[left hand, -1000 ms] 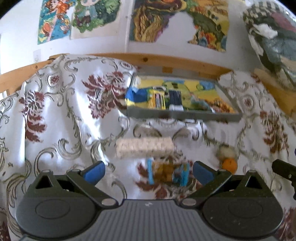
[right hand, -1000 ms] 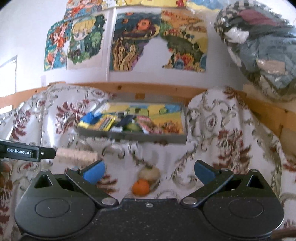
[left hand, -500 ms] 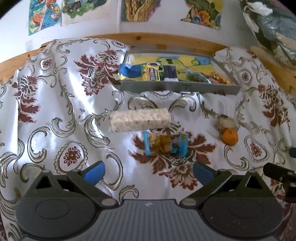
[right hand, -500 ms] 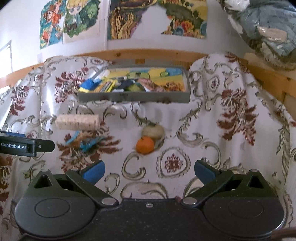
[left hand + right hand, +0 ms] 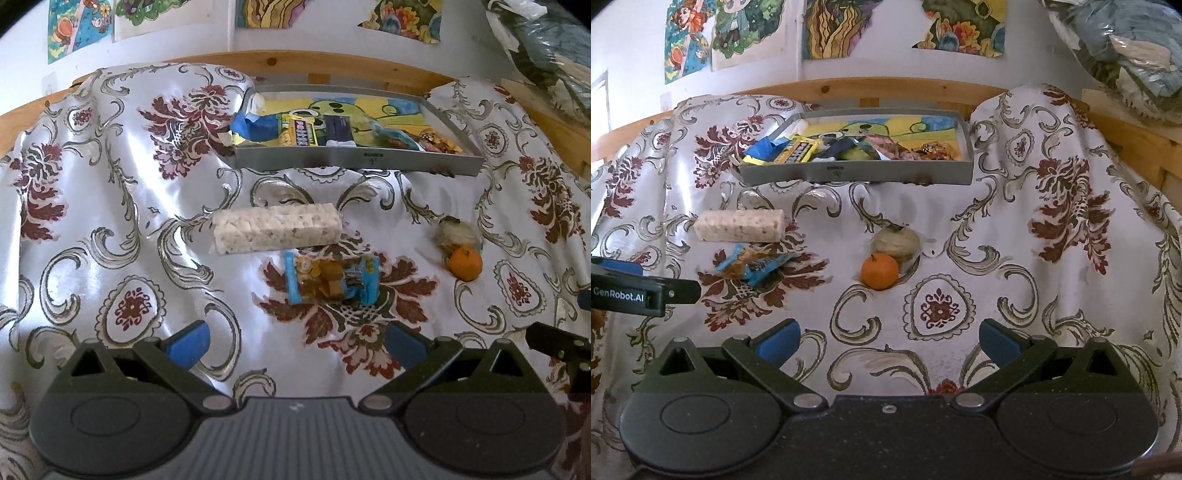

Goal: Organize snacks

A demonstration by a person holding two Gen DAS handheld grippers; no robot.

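Glossy floral cloth (image 5: 110,206) is covering the surface, posters on the far wall. Grey rectangular tray (image 5: 354,162) is sitting far, holding wrappers. Nearer: knobbly rice bar (image 5: 275,229), crinkly blue packet (image 5: 332,280), round orange (image 5: 879,270) touching a muffin (image 5: 897,242). Left gripper (image 5: 295,341), reading "GenRobot.AI" in the right view, and right gripper (image 5: 888,339) are both hovering spread, empty.

Cloth (image 5: 110,206): glossy white, with dark red floral and grey scroll motifs; draped over the whole surface, creased and folded.
Rail (image 5: 886,88): light wood, running along the back edge behind the cloth.
Wall (image 5: 624,48): white.
Posters (image 5: 897,27): several colourful cartoon-style pictures fixed to the wall above the rail, some with torn edges.
Bundle (image 5: 1115,48): grey-blue fabric under clear plastic wrap, at the upper right, above the rail.
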